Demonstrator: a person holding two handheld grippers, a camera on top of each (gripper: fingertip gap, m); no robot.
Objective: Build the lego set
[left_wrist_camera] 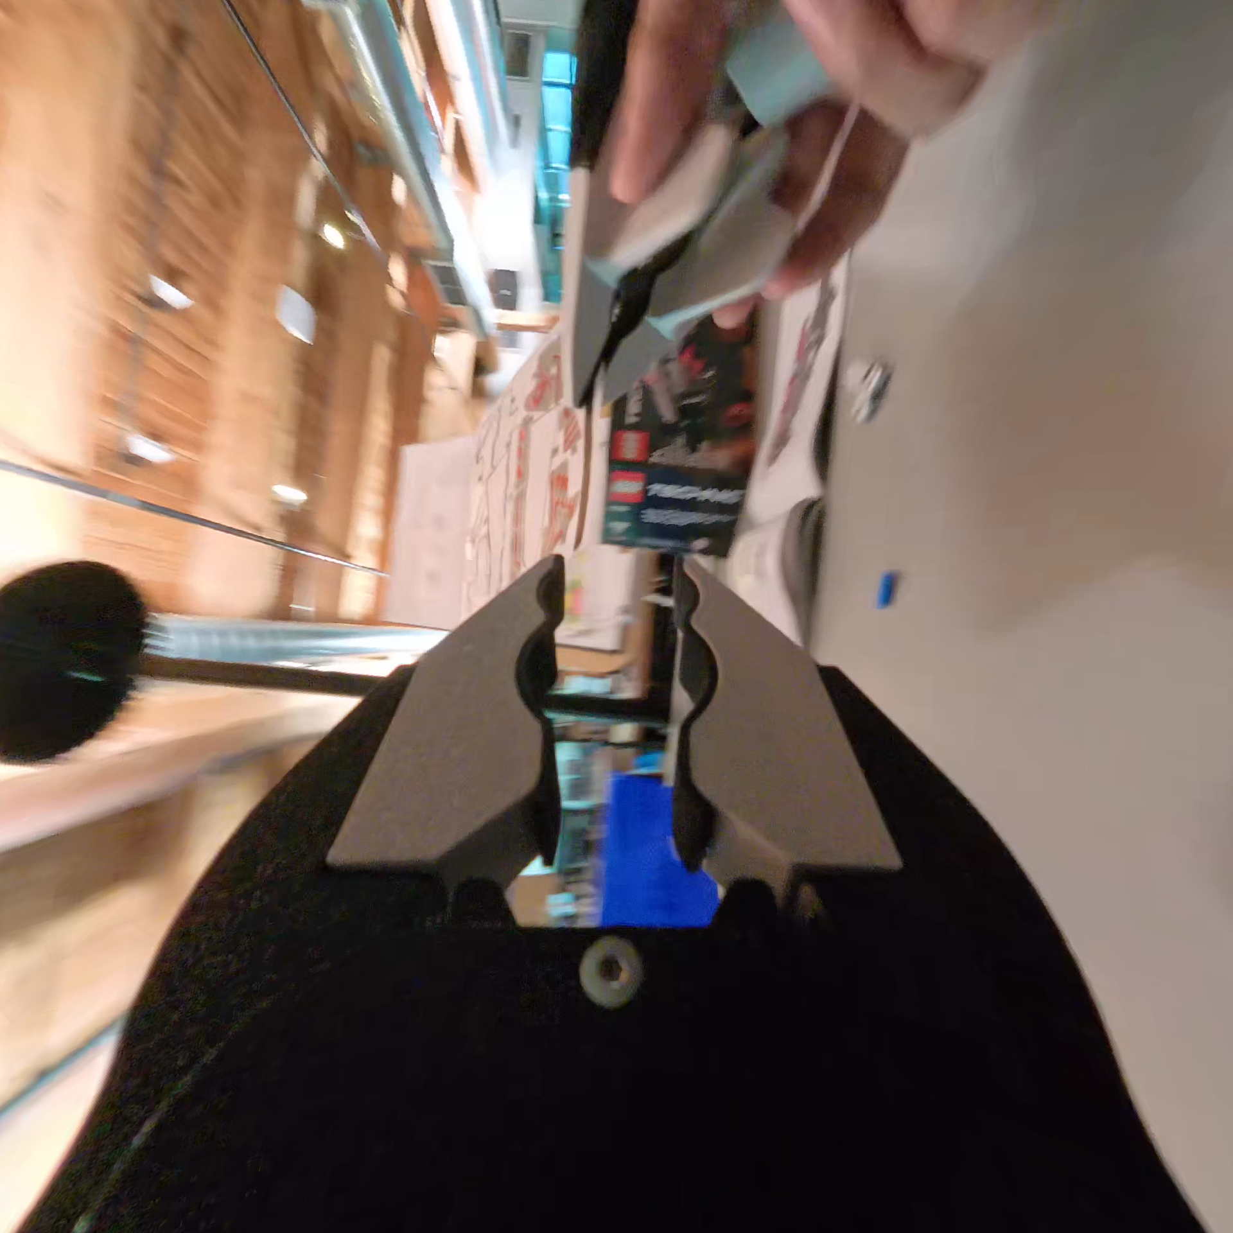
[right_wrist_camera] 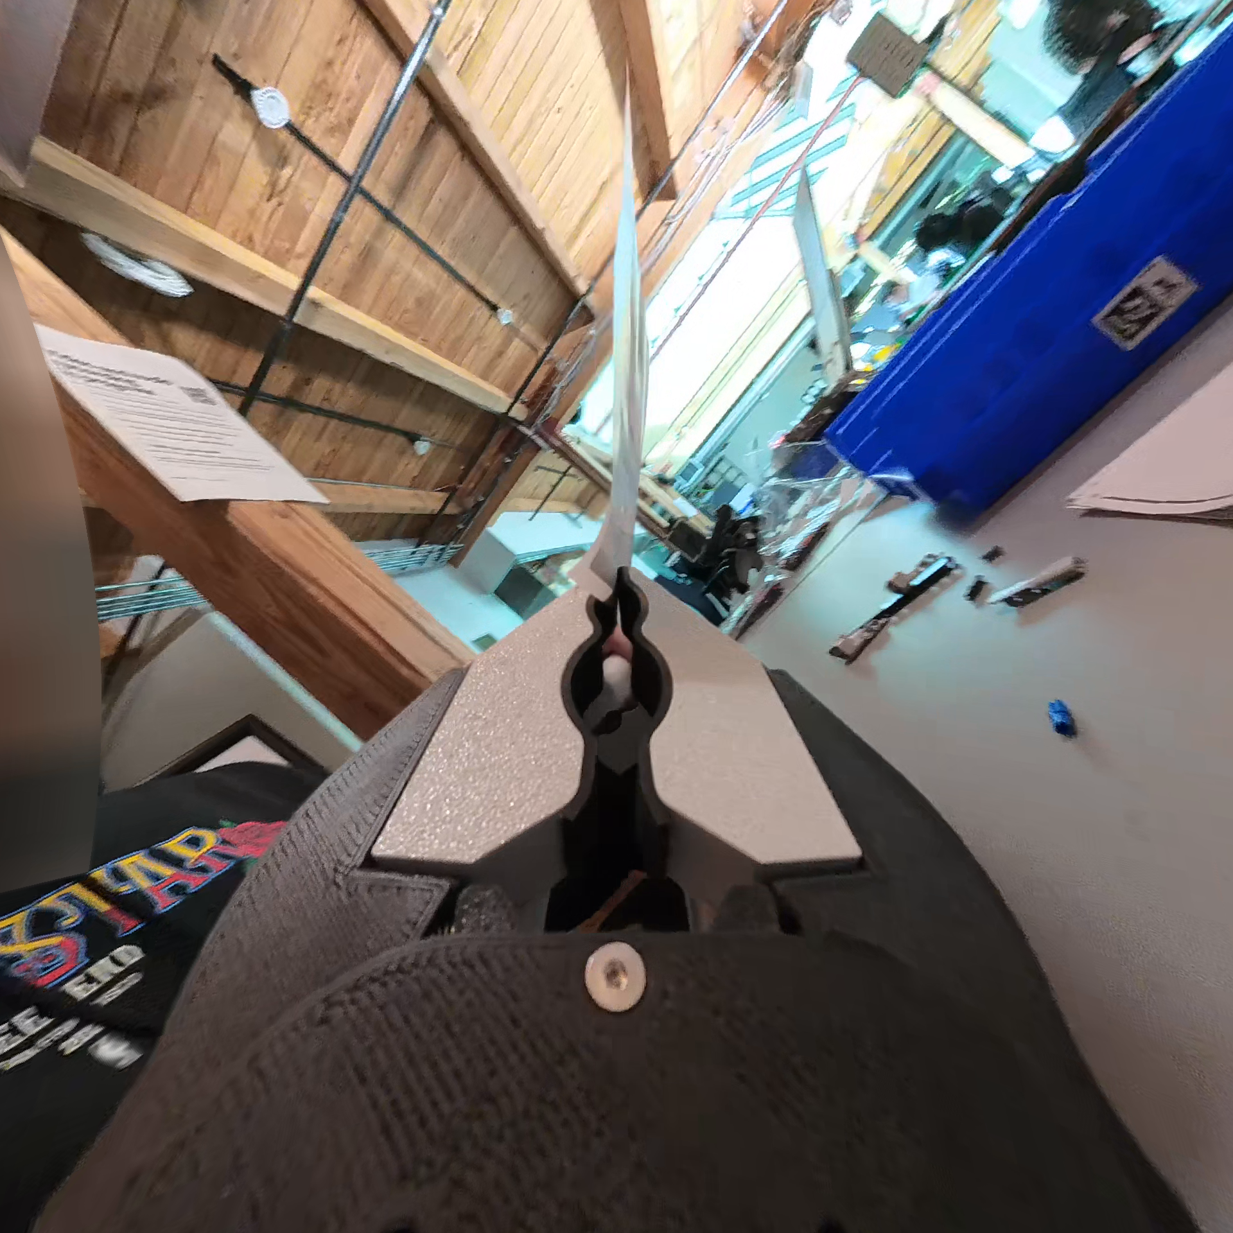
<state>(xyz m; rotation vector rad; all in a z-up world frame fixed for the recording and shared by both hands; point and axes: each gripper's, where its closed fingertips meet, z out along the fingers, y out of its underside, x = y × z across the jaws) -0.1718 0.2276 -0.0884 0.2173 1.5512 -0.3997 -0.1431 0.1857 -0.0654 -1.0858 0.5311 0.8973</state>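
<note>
So the desk (right_wrist_camera: pixel 1001 867) was the big pale thing under everything, with a blue bin (right_wrist_camera: pixel 1034 347) parked at its far edge. The dark-covered booklet (left_wrist_camera: pixel 680 467) was up in the air above the desk, not lying on it.

The right gripper (right_wrist_camera: pixel 620 587), with a hand (left_wrist_camera: pixel 834 100) wrapped round it, had its fingers pinched tight on a thin pale sheet (right_wrist_camera: pixel 627 333) that stood edge-on in its own camera. We guessed that was a page of the booklet, but couldn't say for sure. The left gripper (left_wrist_camera: pixel 620 580) had its fingers narrowly apart and clamped on nothing we could see. A pale edge ran along the inside of one finger, and we couldn't tell whether it was paper.

What worried us:
- Paper pinched only at the tips can slide out or crease if the booklet's weight swings it.
- If the left fingers closed on the same page and the two pulled apart, it'd tear.
- The left view was badly smeared, so lining anything up from it looked dicey.

The loose pieces (right_wrist_camera: pixel 894 607) lay spread on the desk near the bin, well clear of both grippers. A dropped booklet could scatter them, especially the tiny blue piece (right_wrist_camera: pixel 1061 717) sitting on its own.
</note>
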